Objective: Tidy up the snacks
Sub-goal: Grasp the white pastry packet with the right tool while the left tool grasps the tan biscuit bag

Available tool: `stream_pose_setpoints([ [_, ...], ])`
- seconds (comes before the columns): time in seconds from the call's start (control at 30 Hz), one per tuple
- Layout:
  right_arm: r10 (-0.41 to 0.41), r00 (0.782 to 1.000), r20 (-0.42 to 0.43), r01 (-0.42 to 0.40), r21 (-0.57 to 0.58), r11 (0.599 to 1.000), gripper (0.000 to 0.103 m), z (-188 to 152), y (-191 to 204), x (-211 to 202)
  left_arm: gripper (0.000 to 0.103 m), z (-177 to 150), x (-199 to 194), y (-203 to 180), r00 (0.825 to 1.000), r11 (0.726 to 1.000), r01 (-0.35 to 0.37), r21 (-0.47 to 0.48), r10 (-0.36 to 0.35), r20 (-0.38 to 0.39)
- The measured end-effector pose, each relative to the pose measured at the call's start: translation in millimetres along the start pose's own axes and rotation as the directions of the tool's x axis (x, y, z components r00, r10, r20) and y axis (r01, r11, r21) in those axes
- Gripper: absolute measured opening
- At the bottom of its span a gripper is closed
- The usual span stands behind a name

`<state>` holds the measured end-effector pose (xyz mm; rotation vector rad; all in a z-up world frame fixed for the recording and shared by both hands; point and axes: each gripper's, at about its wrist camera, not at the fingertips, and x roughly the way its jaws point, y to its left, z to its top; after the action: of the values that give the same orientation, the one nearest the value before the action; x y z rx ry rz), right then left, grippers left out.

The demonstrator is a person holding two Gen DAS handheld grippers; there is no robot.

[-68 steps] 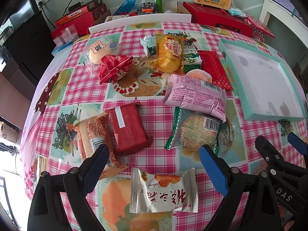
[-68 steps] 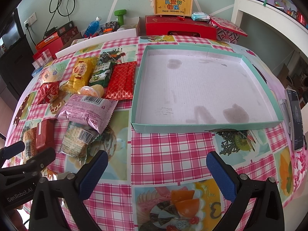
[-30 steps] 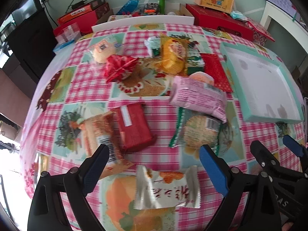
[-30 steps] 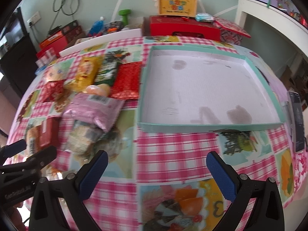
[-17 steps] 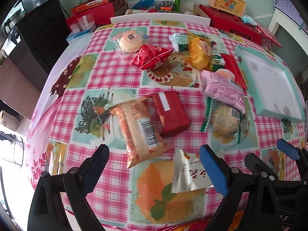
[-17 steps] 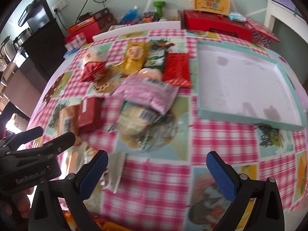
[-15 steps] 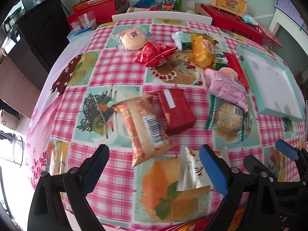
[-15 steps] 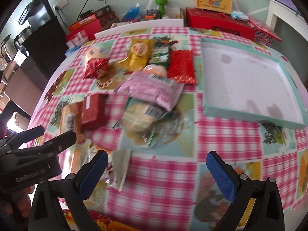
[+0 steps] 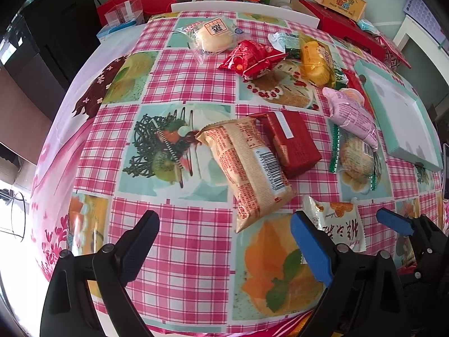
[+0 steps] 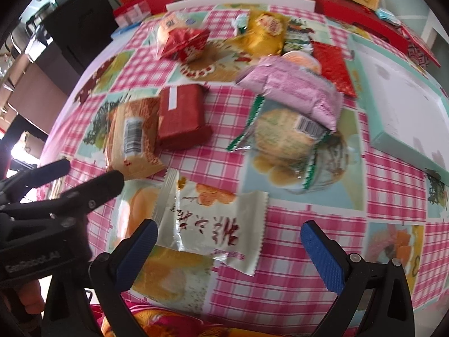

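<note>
You are lining your wide-open right hand-held gripper (image 10: 228,245) over the white snack packet (image 10: 209,226); lower squarely, pinching its middle. Your left hand-held gripper (image 9: 224,238) is hovering open.

My left gripper (image 9: 224,241): black plastic frame, two angled arms, each tipped with blue ribbed pad (image 9: 310,248). Round screw heads along arms near pad bases. My right gripper (image 10: 228,248): same build, black frame, blue ribbed pads (image 10: 321,255), screws at pad roots and on triangular braces. In right wrist view, left gripper's black body carries pale lettering, blurred, reads roughly "GenRobot.AI". Bit of my hand (image 10: 28,295) visible under it; no sleeve in view.
</note>
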<state>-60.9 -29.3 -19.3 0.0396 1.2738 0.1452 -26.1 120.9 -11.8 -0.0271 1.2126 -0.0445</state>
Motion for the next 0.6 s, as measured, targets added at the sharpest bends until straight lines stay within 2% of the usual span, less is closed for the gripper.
stream_pose_setpoints([
  [0.3, -0.004, 0.999, -0.051, 0.005, 0.021, 1.0, 0.101, 11.7, 5.8, 23.8, 0.095, 3.5, 3.4, -4.8, 0.999, 0.999, 0.031, 0.009, -0.031, -0.006],
  [0.6, -0.017, 0.999, -0.033, 0.019, 0.063, 0.998, 0.087, 18.8, -15.4, 24.4, 0.095, 14.7, 8.7, -15.5, 0.999, 0.999, 0.038, 0.014, -0.037, -0.016],
])
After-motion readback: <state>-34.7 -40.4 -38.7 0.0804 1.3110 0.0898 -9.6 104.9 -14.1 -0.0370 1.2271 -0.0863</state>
